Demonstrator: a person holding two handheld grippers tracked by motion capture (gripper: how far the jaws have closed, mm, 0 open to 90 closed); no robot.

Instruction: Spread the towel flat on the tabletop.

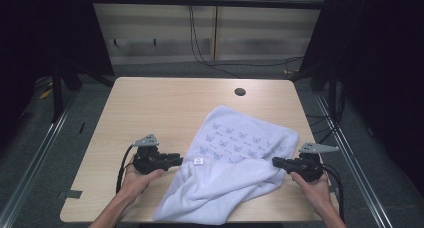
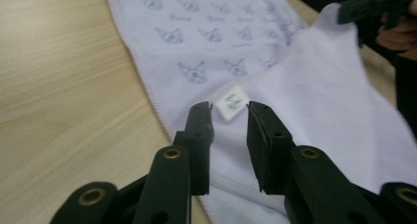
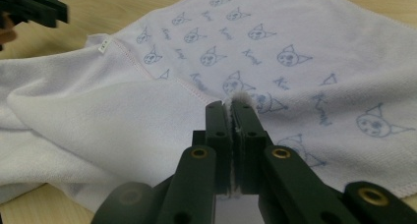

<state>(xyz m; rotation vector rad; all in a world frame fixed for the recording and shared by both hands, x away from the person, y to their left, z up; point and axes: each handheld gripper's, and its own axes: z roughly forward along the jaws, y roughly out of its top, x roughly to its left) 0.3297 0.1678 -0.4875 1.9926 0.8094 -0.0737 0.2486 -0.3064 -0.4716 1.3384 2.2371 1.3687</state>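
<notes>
High view: towel (image 1: pixel 235 155) long axis diagonal, near-left to far-right.

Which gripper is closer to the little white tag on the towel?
Left. The left gripper has its open jaws either side of the tag; the right gripper pinches the towel at its far edge.

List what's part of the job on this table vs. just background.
In the job:
- white towel with cat print, partly folded over
- right gripper, shut on the towel's edge
- left gripper, jaws apart at the towel's small label

Background:
- wooden table
- cable hole in the tabletop
- cables hanging at the back wall
</notes>
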